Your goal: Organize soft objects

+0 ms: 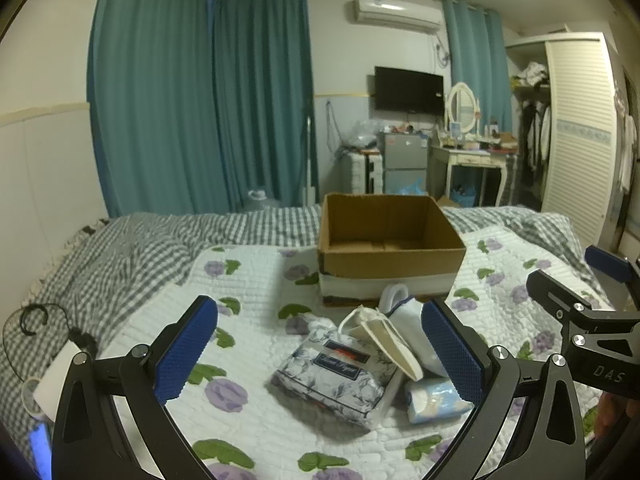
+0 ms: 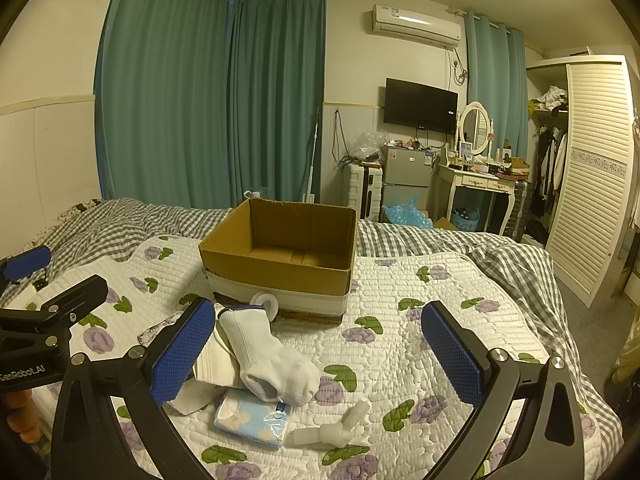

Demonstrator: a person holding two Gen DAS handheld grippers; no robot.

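Observation:
An open, empty cardboard box (image 1: 390,240) (image 2: 280,252) stands on the bed. In front of it lies a pile: a floral tissue pack (image 1: 336,376), a cream face mask (image 1: 384,336), a white sock (image 2: 268,356) (image 1: 412,320), a small blue tissue pack (image 2: 252,420) (image 1: 434,398) and a tape roll (image 2: 266,302). My left gripper (image 1: 320,356) is open above the floral pack. My right gripper (image 2: 318,360) is open over the sock's right side. Both are empty.
A white plastic fitting (image 2: 332,430) lies on the flowered quilt (image 2: 420,320). A headband (image 1: 34,318) and a white charger (image 1: 60,376) lie at the left of the bed. Curtains, a fridge, a dresser and a wardrobe (image 2: 592,168) stand beyond the bed.

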